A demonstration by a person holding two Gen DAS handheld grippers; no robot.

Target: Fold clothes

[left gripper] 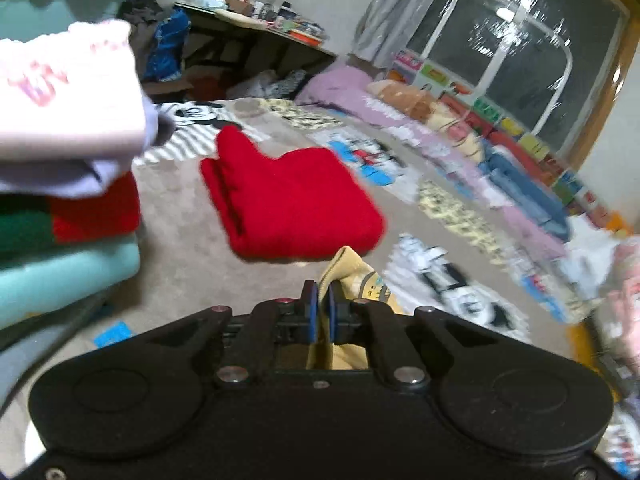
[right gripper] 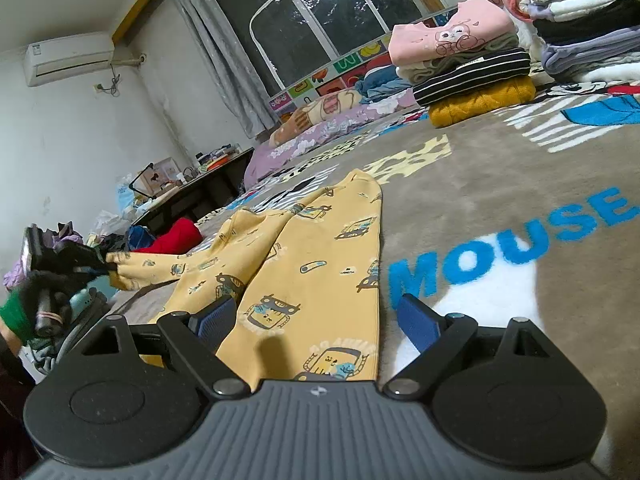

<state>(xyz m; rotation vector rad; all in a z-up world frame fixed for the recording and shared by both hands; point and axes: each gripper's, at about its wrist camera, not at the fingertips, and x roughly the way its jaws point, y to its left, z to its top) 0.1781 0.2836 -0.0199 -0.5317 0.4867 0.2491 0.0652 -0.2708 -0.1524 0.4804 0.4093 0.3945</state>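
Observation:
A yellow garment printed with cartoon robots [right gripper: 312, 264] lies spread on the grey patterned carpet [right gripper: 500, 168]. My right gripper [right gripper: 316, 320] is open, low over the garment's near end, with its blue pads on either side of the cloth. In the left wrist view my left gripper [left gripper: 322, 312] is shut on a yellow cuff [left gripper: 352, 272] of this garment. The right wrist view shows that left gripper [right gripper: 102, 264] at the far left, held by a gloved hand [right gripper: 36, 300], pinching the sleeve end.
A folded red garment [left gripper: 288, 200] lies on the carpet ahead of the left gripper. A stack of folded clothes [left gripper: 60, 160] stands at its left. More folded piles [right gripper: 472, 76] sit at the far right, with bedding [left gripper: 500, 152] along the window wall and a low desk [left gripper: 260, 36] behind.

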